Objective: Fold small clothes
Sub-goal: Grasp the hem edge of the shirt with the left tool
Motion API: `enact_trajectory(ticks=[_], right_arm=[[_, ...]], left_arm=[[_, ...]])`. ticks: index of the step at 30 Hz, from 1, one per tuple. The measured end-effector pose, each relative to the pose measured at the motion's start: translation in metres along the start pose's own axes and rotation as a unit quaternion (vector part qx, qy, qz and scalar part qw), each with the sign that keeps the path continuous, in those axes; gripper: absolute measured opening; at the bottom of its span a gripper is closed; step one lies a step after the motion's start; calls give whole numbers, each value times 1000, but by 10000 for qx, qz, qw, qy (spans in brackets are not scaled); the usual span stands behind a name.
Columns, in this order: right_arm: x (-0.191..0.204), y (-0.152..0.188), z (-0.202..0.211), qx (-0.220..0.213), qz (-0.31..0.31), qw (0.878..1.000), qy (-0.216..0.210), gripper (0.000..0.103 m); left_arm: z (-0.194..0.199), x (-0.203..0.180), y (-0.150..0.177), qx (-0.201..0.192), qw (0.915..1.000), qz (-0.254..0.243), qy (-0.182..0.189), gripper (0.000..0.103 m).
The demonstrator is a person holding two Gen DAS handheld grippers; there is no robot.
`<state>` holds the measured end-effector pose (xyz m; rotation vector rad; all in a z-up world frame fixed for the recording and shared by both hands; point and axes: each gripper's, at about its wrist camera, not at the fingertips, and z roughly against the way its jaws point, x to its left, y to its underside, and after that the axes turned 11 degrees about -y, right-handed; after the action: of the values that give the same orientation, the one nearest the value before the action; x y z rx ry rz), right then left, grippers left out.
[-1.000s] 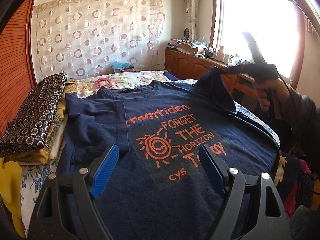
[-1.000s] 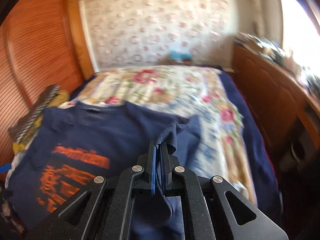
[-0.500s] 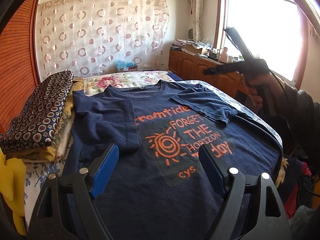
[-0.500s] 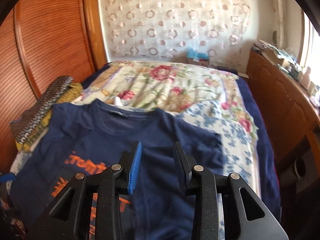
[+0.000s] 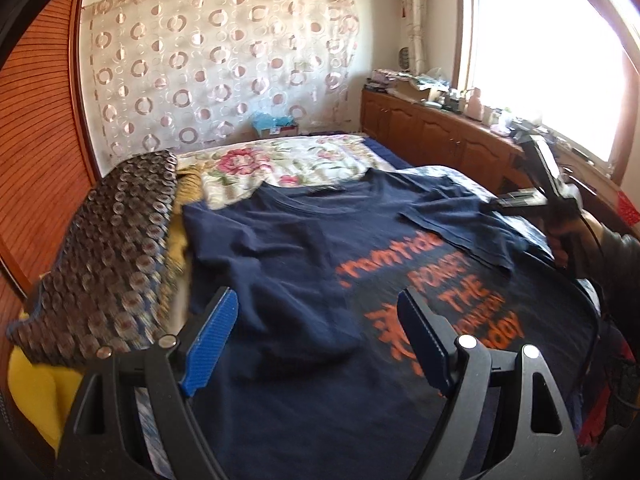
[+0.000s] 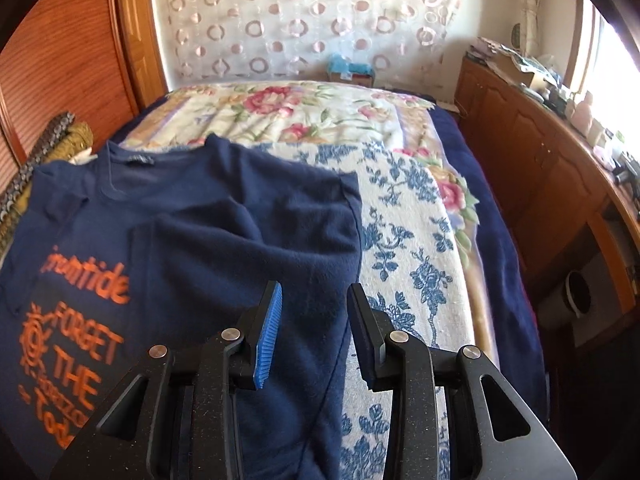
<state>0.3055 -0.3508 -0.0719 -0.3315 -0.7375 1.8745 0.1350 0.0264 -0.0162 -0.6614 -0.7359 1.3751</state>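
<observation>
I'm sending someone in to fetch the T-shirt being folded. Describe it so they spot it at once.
Start at the bed with the floral bedspread. The navy T-shirt lies flat across its near end, both sleeves folded in over the chest. Its plain dark blue and orange chest print reading "FORGET THE HORIZON" set it apart from the circle-patterned fabric stacked along the wooden wall.

Navy T-shirt (image 5: 304,248) with orange lettering — floral bedspread (image 6: 320,120) — curtain (image 5: 224,68) of pink rings.
</observation>
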Motion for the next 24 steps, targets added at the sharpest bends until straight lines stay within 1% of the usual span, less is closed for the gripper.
enact_trajectory(ticks=[2, 6, 10, 12, 14, 17, 20, 22, 23, 24], right_arm=[[-3, 4, -7, 105, -72, 9999, -64, 34], [1, 7, -8, 9, 46, 10000, 15, 34], [-3, 8, -8, -39, -44, 9999, -120, 36], [-6, 9, -7, -53, -94, 9998, -181, 37], [-6, 10, -7, -64, -131, 9997, -209, 37], [-8, 10, -6, -61, -86, 9998, -159, 37], [-6, 10, -6, -62, -48, 9999, -106, 37], [-6, 10, -6, -63, -49, 9999, -106, 37], [-6, 10, -6, -63, -51, 9999, -109, 37], [-5, 10, -6, -62, -53, 9999, -109, 37]], left_arm=[[-10, 11, -13, 78, 9999, 32, -133, 83], [-35, 29, -37, 298, 9993, 82, -209, 83], [-60, 43, -55, 496, 9980, 98, -380, 82], [-72, 50, -64, 543, 9974, 144, -456, 69], [-86, 57, -74, 636, 9962, 165, -574, 62], [-107, 64, -84, 862, 9943, 94, -619, 61], [-130, 65, -85, 1180, 9895, -142, -817, 60], [-142, 64, -86, 1337, 9859, -315, -959, 56], [-148, 64, -85, 1396, 9842, -363, -1025, 50], [-154, 66, -85, 1461, 9828, -371, -1071, 47]])
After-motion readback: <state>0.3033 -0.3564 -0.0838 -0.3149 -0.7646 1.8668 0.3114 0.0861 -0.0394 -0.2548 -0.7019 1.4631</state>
